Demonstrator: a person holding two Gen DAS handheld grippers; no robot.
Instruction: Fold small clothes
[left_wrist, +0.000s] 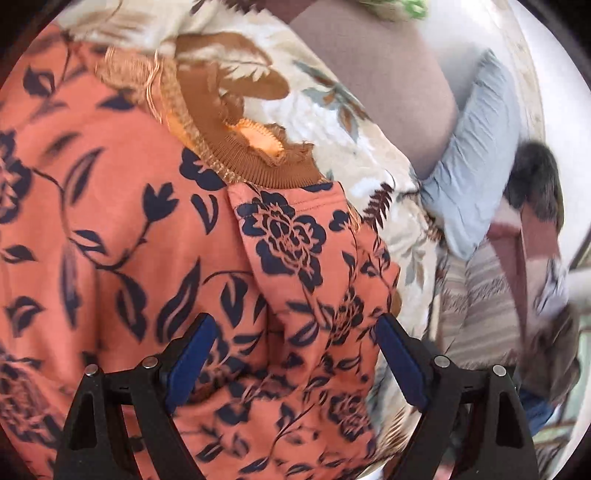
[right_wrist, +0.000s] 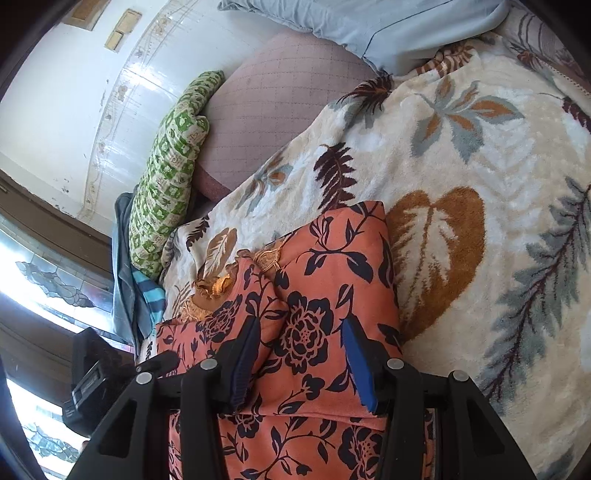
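An orange garment with dark navy flowers (left_wrist: 155, 236) lies on a cream leaf-print blanket (left_wrist: 332, 122). Its brown ribbed collar (left_wrist: 236, 162) points up, and one sleeve is folded over the body. My left gripper (left_wrist: 295, 332) is open, its blue-padded fingers (left_wrist: 192, 354) spread just above the folded sleeve, holding nothing. In the right wrist view the garment (right_wrist: 332, 280) lies partly folded on the blanket (right_wrist: 480, 155). My right gripper (right_wrist: 303, 332) is open right over the cloth. The left gripper's black body (right_wrist: 96, 373) shows at the lower left.
A mauve quilted cushion (right_wrist: 280, 92), a green patterned pillow (right_wrist: 166, 173) and a pale blue pillow (right_wrist: 369, 26) lie at the head of the bed by a white wall. Blue striped cloth (right_wrist: 144, 299) hangs at the bed edge. A window is at left.
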